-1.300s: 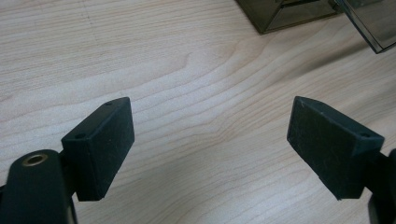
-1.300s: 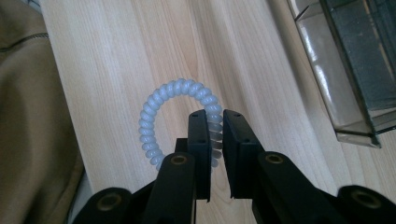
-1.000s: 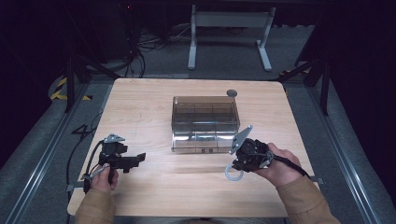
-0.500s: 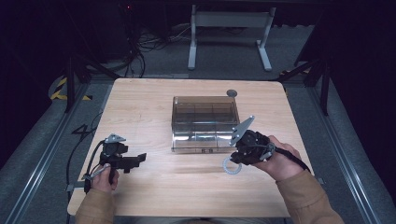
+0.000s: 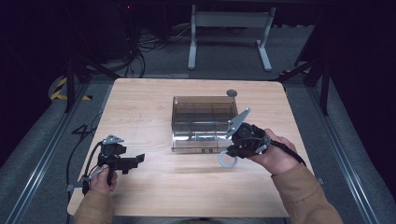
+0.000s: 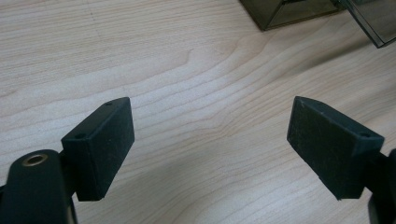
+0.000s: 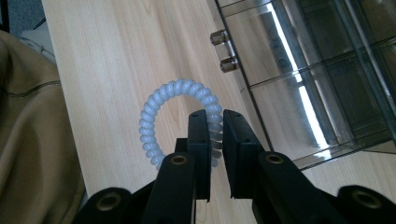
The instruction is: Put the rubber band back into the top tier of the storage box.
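Note:
A white spiral hair tie hangs from my right gripper, whose jaws are shut on one side of the ring. In the high view the hair tie dangles just above the table, below my right gripper, close to the front right corner of a smoky clear compartment box. The right gripper view has that box with its dividers and two small hinge knobs at the upper right. My left gripper rests at the table's front left, jaws wide apart over bare wood.
A small grey disc lies behind the box. The wooden table has bare room left of the box. A tan sleeve is at the left in the right gripper view. A corner of the box shows at the top of the left gripper view.
My right gripper has risen a little with the hair tie and drifted toward the box. The left gripper has stayed where it was.

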A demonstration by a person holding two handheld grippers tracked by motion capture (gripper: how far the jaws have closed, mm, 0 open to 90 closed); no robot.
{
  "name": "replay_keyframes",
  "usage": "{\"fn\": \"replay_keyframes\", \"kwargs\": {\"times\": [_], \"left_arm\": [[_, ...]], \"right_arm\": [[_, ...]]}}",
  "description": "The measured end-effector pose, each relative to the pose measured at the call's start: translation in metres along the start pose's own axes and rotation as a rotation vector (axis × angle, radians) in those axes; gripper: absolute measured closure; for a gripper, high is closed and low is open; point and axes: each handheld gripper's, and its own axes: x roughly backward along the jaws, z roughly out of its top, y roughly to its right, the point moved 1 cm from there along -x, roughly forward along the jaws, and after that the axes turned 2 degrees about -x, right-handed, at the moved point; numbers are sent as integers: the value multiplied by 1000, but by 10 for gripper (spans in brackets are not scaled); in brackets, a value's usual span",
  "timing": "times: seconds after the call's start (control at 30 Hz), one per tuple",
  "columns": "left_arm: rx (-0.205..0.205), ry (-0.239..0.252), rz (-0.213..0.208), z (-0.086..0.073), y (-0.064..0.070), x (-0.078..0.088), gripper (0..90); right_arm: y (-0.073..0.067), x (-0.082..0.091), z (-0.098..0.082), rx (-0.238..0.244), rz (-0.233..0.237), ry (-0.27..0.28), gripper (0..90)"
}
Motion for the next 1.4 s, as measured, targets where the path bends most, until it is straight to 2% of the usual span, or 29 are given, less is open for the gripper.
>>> {"fn": "replay_keyframes", "kwargs": {"times": [0.33,0.47,0.5,0.73,1.3,1.33,1.4], "left_arm": [[3,-1,4,-4,-2,4,157],[8,3,9,-5,-2,5,157],[8,4,9,-5,-2,5,157],[6,1,6,-5,-2,5,157],[3,1,2,-3,-2,2,157],[4,1,4,-3,-2,2,157],[2,-3,3,-3,-1,1,157]], "right_arm": [[6,2,15,2,-8,4,825],[10,-1,26,13,-12,-9,825],[11,-1,28,0,-8,-20,825],[19,-3,40,2,-12,-34,825],[38,-11,62,4,-12,-64,825],[40,-12,62,15,-13,-64,825],[42,-12,64,3,-9,-66,825]]}}
